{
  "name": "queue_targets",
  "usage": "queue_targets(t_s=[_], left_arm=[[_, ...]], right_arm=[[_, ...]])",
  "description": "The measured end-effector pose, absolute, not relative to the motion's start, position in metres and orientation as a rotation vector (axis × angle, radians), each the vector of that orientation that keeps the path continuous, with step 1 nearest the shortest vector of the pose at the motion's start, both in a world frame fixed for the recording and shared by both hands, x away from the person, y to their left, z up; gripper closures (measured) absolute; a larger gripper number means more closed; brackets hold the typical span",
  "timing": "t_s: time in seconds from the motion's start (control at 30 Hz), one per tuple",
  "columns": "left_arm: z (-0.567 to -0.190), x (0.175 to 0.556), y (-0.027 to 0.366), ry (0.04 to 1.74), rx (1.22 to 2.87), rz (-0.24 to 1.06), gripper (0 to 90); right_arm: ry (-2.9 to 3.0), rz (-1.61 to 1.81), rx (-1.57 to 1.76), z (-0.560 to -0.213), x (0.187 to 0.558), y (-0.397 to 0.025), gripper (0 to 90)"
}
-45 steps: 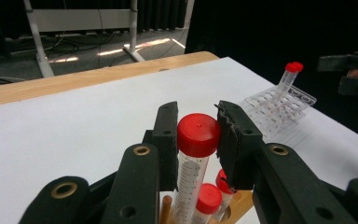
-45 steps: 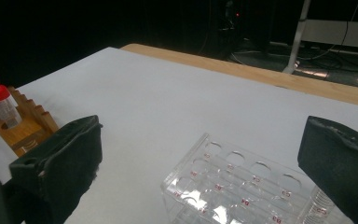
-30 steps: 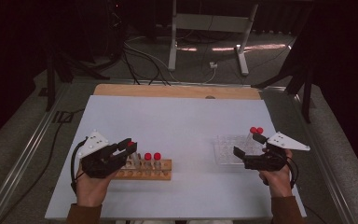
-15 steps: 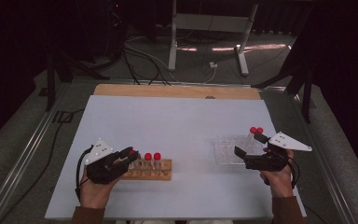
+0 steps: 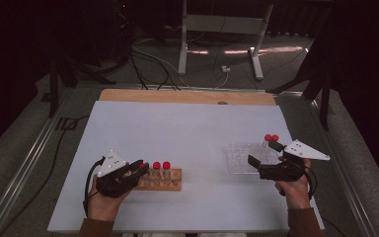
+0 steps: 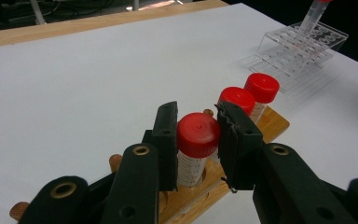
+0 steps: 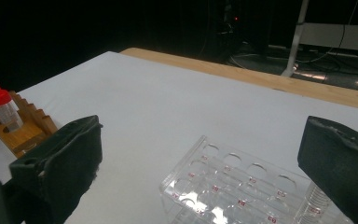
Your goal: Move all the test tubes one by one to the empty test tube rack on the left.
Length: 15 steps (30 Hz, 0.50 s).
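On the near left of the white table (image 5: 187, 123) lies a wooden rack (image 5: 170, 180) holding three red-capped tubes upright in a row. The left gripper (image 6: 196, 140) has its jaws on either side of the nearest tube (image 6: 196, 149), close against the red cap (the left jaw looks to touch it, while a sliver of gap shows at the right jaw, so I cannot tell whether the pinch is complete). The tube stands in its hole in the rack, with the two other tubes (image 6: 249, 95) just beyond it. On the near right, the right gripper (image 5: 266, 159) hangs spread wide over the near edge of a clear plastic rack (image 7: 233, 186), gripping nothing; two red-capped tubes (image 5: 271, 138) stand at that rack's far right corner
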<state>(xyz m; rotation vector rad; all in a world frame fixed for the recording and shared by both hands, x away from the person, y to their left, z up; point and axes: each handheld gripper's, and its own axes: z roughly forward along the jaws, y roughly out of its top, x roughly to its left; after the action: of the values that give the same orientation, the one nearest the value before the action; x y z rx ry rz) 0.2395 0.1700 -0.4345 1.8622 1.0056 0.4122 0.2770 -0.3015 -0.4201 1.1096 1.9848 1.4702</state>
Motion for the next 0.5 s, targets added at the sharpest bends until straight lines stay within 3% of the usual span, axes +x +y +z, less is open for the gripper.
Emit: queue_targets(t_s=[0.4, 0.5], left_arm=[[-0.4347, 0.2388, 0.17, 1.0, 1.867, 0.405, 69.8], [-0.4347, 0.2391, 0.1707, 1.01, 1.856, 0.408, 64.5]], right_arm=[[1.995, 1.462, 1.107, -0.4214, 0.2777, -0.3006, 0.0], [1.992, 1.463, 1.102, -0.4211, 0.2778, -0.3008, 0.0]])
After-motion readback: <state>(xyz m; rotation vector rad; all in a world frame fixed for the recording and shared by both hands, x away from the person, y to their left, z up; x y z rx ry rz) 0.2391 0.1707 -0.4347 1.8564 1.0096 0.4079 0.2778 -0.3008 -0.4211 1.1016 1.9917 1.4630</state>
